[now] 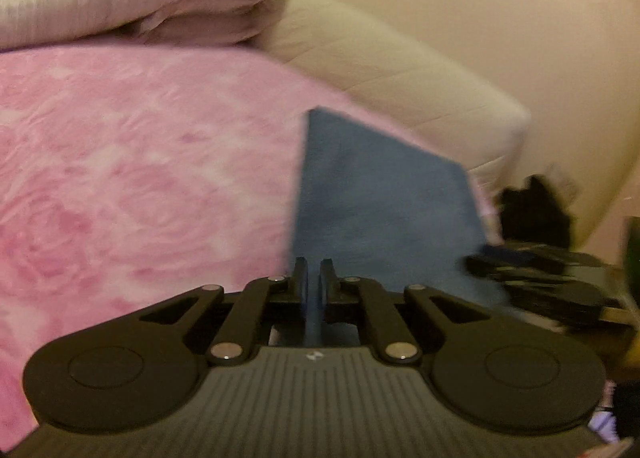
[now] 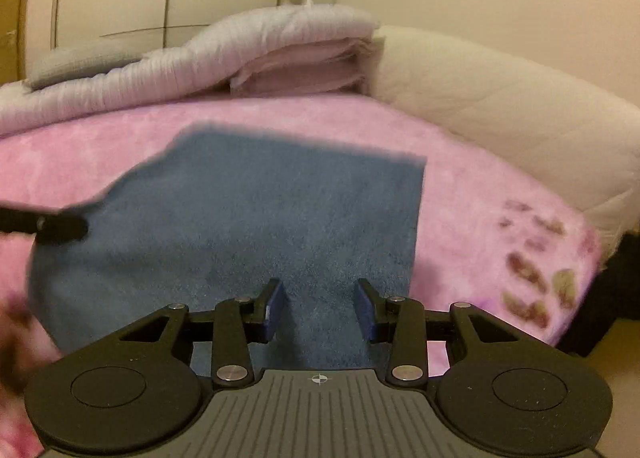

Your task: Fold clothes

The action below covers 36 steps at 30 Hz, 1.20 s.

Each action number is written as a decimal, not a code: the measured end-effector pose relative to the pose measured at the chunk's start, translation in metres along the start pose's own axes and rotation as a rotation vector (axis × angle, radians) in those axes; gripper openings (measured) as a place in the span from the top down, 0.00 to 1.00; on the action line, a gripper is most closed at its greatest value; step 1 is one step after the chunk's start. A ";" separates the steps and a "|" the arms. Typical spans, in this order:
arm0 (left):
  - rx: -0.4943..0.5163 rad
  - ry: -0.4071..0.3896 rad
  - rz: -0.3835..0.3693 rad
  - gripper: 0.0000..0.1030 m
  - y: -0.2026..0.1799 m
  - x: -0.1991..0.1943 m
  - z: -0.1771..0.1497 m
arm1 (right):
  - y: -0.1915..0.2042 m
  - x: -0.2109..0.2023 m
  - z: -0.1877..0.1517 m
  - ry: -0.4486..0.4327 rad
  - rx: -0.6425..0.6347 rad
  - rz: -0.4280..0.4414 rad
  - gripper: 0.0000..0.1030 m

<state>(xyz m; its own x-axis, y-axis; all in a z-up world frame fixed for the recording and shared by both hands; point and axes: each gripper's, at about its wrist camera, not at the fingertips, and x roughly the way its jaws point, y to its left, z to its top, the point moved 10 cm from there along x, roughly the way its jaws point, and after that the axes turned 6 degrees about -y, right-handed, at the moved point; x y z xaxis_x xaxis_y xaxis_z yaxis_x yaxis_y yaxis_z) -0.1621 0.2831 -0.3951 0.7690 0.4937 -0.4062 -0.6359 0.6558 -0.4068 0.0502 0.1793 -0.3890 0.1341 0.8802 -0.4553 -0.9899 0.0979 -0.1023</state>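
Left wrist view, nearest first: left gripper (image 1: 314, 274) has its two black fingers drawn nearly together, a thin fold of the blue terry-cloth towel (image 1: 376, 214) pinched between them; the cloth edge runs down through the slot toward the gripper body. From that pinch the towel fans upward and to the right, its surface tilted and raised off the pink fluffy patterned blanket (image 1: 132, 162) along the held side. Right wrist view: right gripper (image 2: 321, 308) stands with jaws wide apart, blue pads facing each other, nothing between them; the blue towel (image 2: 248, 226) lies directly under and ahead of the gap, and whether the pads touch the cloth cannot be told. The left gripper's tip shows at the towel's left edge (image 2: 60, 228), blurred. Towel's right edge is straight, far edge roughly straight, left side lifted and wavy. Beyond the towel, the pink blanket covers the bed; further back, a folded pale grey ribbed duvet (image 2: 224, 50) and a cream quilted mattress edge (image 2: 500, 98).
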 end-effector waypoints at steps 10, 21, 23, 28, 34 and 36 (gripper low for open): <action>0.088 -0.016 -0.007 0.96 -0.029 0.038 0.069 | -0.040 0.014 0.076 -0.084 0.091 0.003 0.62; 0.184 0.164 0.101 0.95 -0.003 0.163 0.041 | -0.073 0.132 0.033 0.123 0.131 0.067 0.63; 0.184 0.145 0.088 0.95 -0.011 0.150 0.045 | -0.078 0.137 0.031 0.132 0.171 0.086 0.63; 0.183 0.098 0.055 0.94 -0.028 0.118 0.056 | -0.085 0.140 0.033 0.161 0.296 0.129 0.62; 0.182 0.041 0.017 0.97 -0.050 0.080 0.069 | -0.100 0.055 0.067 0.010 0.338 0.051 0.62; 0.186 0.033 0.013 0.96 -0.055 0.070 0.069 | -0.086 0.029 0.070 -0.023 0.293 0.061 0.62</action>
<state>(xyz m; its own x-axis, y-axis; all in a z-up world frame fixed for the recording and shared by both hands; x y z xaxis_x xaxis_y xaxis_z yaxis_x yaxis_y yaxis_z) -0.0685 0.3207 -0.3450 0.7560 0.4858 -0.4387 -0.6206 0.7451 -0.2442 0.1356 0.2290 -0.3316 0.0766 0.8985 -0.4323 -0.9674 0.1720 0.1859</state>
